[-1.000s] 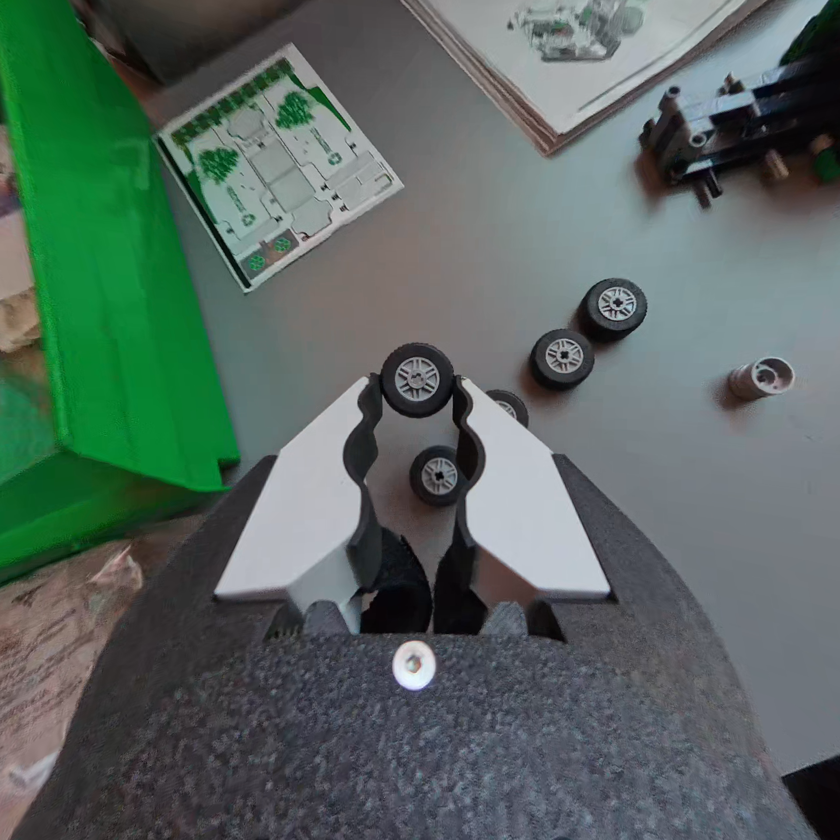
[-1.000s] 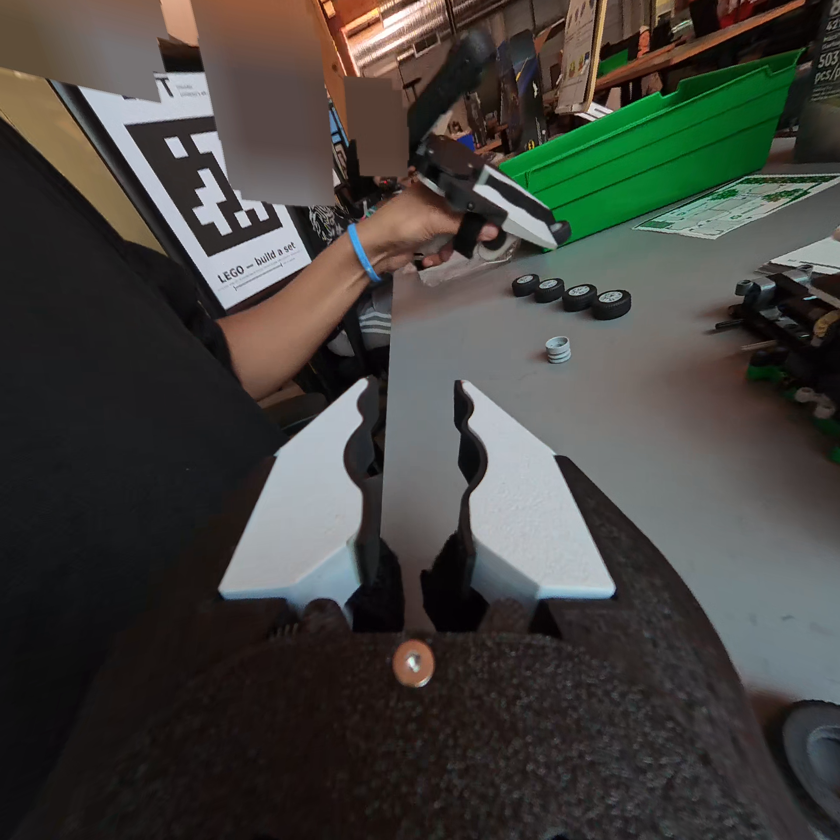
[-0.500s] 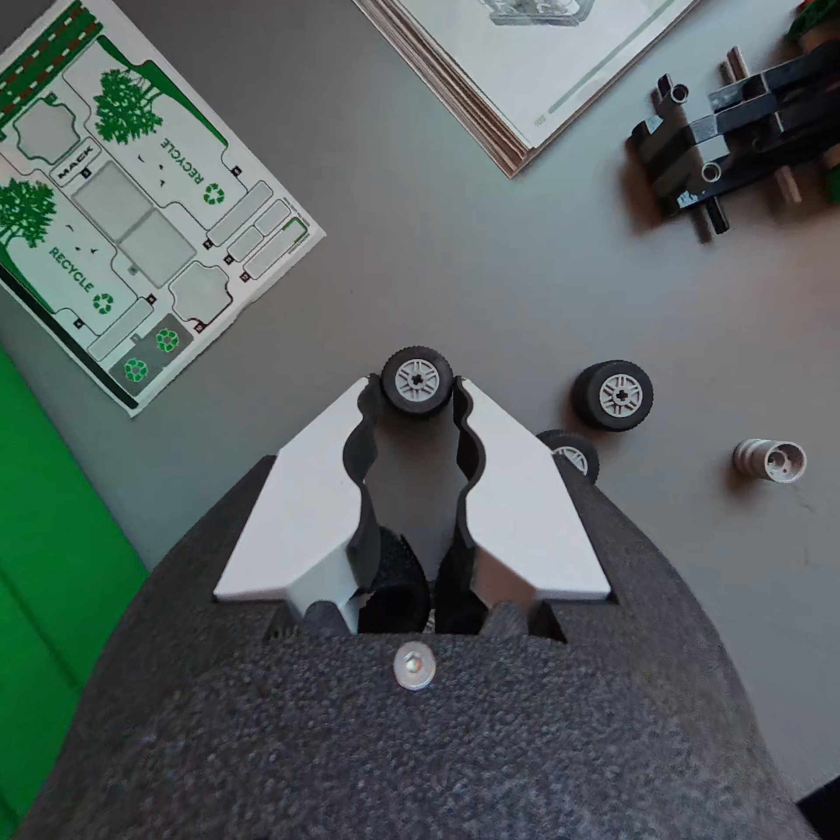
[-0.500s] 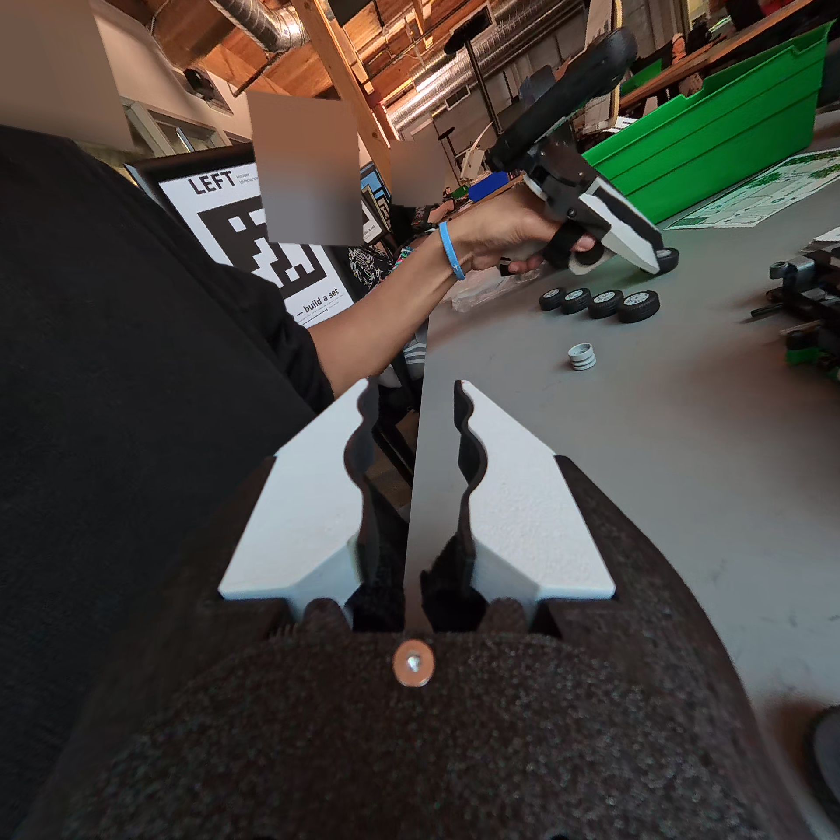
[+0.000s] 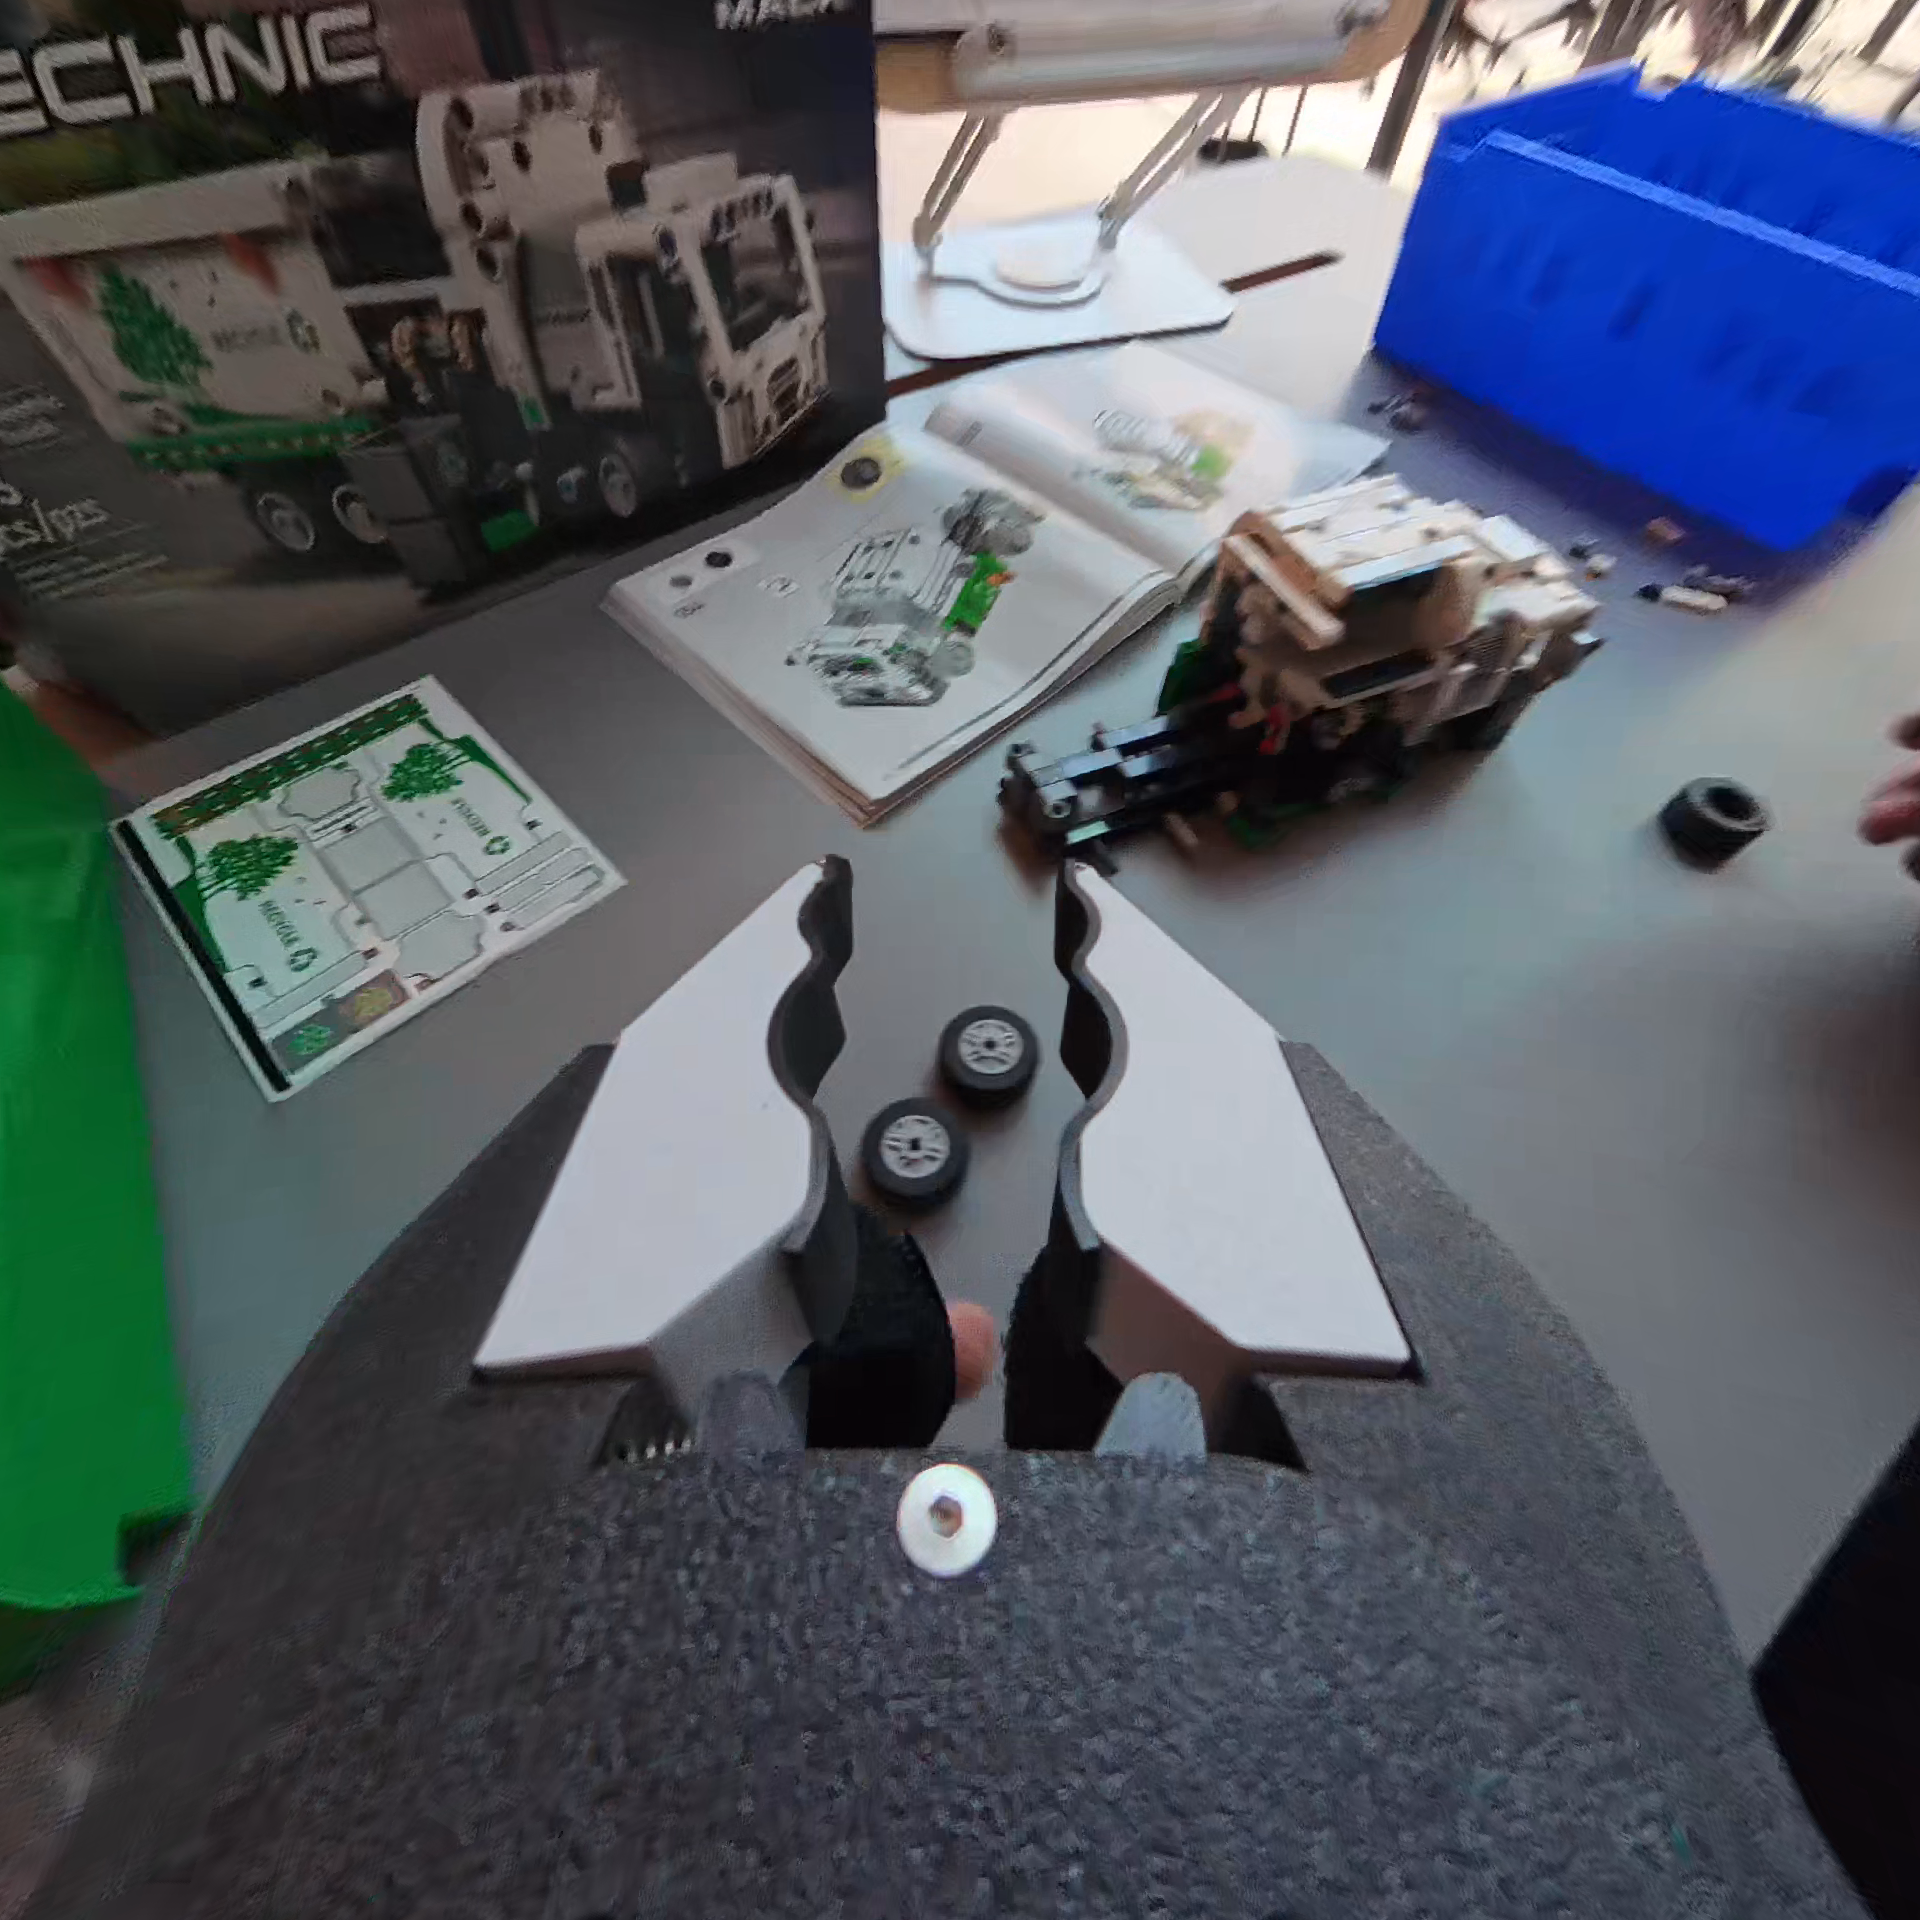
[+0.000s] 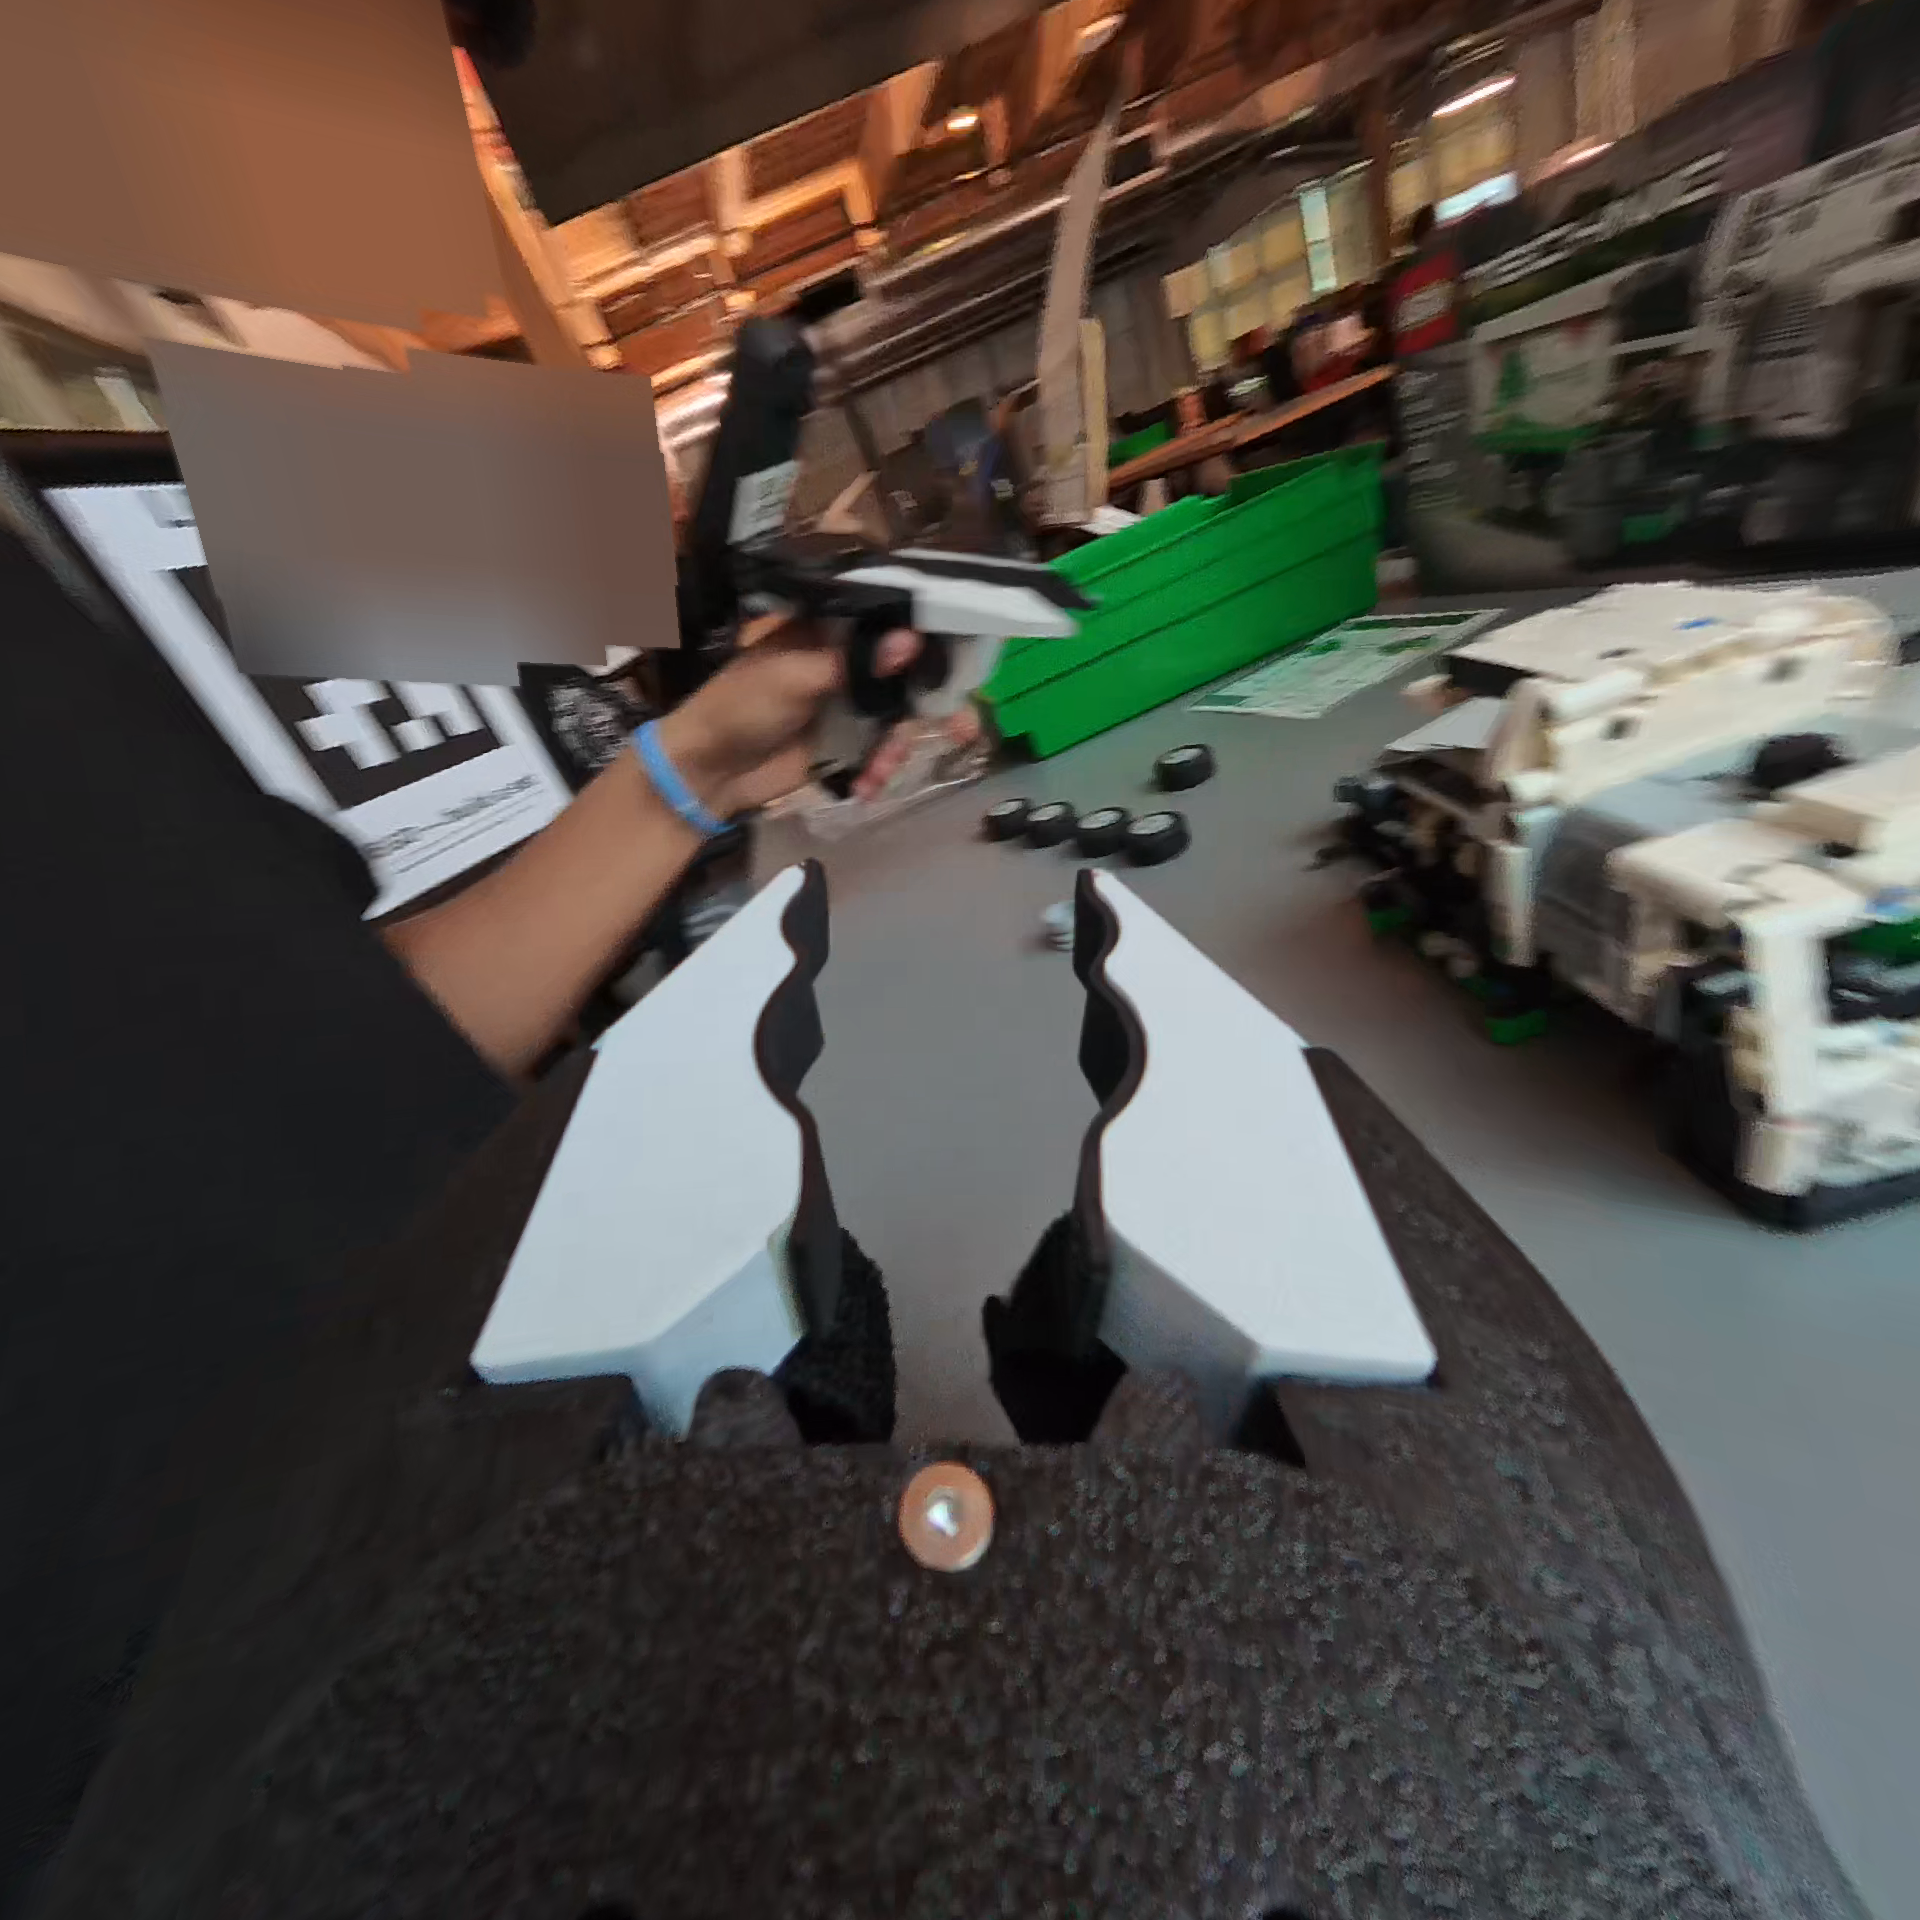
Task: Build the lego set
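My left gripper point(image 5: 945, 883) is open and empty, raised above the grey table point(image 5: 1455, 1039). Two small grey-hubbed wheels point(image 5: 987, 1055) lie on the table below, seen between its fingers. The half-built white and black truck model point(image 5: 1351, 644) sits ahead to the right. My right gripper point(image 6: 945, 883) is open and empty above the table. In the right wrist view the left gripper point(image 6: 1070, 613) is held up in a hand, a row of wheels point(image 6: 1086, 826) lies beneath it, one wheel point(image 6: 1184, 767) lies apart, and the truck point(image 6: 1662, 883) is close on the right.
An open instruction booklet point(image 5: 935, 582), a sticker sheet point(image 5: 364, 873) and the set's box point(image 5: 416, 312) lie ahead. A green bin point(image 5: 62, 1143) is at the left, a blue bin point(image 5: 1662, 281) at the back right. A loose black tyre point(image 5: 1712, 821) lies by a hand point(image 5: 1891, 810).
My left gripper has let go of the wheel it held, opened wider, risen and tilted up towards the truck. My right gripper has swung right towards the truck and opened a little.
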A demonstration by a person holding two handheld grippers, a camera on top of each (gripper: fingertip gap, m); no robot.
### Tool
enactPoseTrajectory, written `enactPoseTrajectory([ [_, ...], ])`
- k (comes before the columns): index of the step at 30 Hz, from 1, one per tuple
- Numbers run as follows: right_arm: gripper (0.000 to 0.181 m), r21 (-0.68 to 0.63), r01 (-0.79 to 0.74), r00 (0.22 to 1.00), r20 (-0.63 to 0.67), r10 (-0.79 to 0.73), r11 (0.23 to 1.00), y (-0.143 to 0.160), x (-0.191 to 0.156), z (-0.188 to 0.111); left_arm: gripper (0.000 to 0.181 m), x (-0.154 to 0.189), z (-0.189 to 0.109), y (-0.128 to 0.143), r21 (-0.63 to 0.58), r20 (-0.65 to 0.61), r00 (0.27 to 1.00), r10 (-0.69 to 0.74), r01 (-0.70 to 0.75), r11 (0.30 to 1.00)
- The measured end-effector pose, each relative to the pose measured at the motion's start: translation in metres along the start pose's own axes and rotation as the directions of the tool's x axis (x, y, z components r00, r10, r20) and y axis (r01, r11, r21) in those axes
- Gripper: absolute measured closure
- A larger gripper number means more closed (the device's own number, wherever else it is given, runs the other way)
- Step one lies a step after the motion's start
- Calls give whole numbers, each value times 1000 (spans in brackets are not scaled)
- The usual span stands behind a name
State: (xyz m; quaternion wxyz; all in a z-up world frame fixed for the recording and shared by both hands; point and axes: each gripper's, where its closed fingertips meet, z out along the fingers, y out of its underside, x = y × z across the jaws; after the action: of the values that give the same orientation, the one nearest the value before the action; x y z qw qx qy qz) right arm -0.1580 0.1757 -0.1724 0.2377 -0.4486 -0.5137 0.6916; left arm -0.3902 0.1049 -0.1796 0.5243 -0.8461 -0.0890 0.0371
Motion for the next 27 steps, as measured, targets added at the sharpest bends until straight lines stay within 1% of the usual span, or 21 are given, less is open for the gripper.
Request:
enactPoseTrajectory([
  [1, 132, 6, 18, 996, -84, -17, 1000, -2, 12, -4, 143, 17, -7, 0, 50, -21, 1000, -4, 5, 999],
  [3, 130, 10, 69, 984, -163, -66, 998, -6, 21, -9, 143, 54, -16, 11, 101, -69, 997, -22, 29, 994],
  [5, 117, 23, 161, 973, -172, -154, 987, -9, 18, -8, 150, 85, -21, 27, 121, -103, 994, -37, 50, 991],
  [6, 110, 12, 190, 966, -180, -185, 982, -8, 18, -6, 150, 96, -23, 33, 135, -98, 994, -38, 51, 989],
  [7, 107, -14, 203, 958, -206, -202, 979, -5, 21, -4, 151, 103, -25, 37, 156, -84, 996, -34, 47, 987],
  [8, 107, -36, 215, 949, -226, -218, 976, -3, 24, -3, 151, 110, -27, 42, 172, -75, 997, -29, 41, 984],
  [10, 108, -39, 255, 932, -255, -256, 966, -4, 25, -3, 148, 121, -29, 50, 200, -86, 996, -18, 35, 979],
  [12, 114, -25, 305, 909, -290, -299, 952, -8, 24, -5, 137, 124, -31, 56, 198, -87, 996, -12, 29, 980],
  [14, 118, -31, 334, 894, -305, -327, 942, -8, 23, -5, 138, 125, -35, 55, 216, -83, 996, 33, -14, 976],
  [18, 115, -90, 307, 904, -284, -320, 947, 3, 21, 2, 136, 129, -36, 60, 216, -85, 994, 71, -52, 975],
  [20, 118, -109, 288, 912, -273, -307, 951, 7, 19, 2, 131, 133, -35, 62, 207, -93, 991, 96, -75, 975],
  [21, 124, -110, 289, 913, -267, -308, 951, 8, 17, 1, 127, 134, -34, 64, 195, -91, 990, 107, -88, 977],
  [24, 142, -85, 337, 907, -239, -347, 938, 7, 5, -1, 133, 139, -32, 67, 182, -92, 986, 140, -122, 976],
  [27, 143, -104, 375, 890, -237, -389, 921, 10, 0, 2, 139, 139, -36, 64, 218, -67, 985, 157, -139, 966],
])
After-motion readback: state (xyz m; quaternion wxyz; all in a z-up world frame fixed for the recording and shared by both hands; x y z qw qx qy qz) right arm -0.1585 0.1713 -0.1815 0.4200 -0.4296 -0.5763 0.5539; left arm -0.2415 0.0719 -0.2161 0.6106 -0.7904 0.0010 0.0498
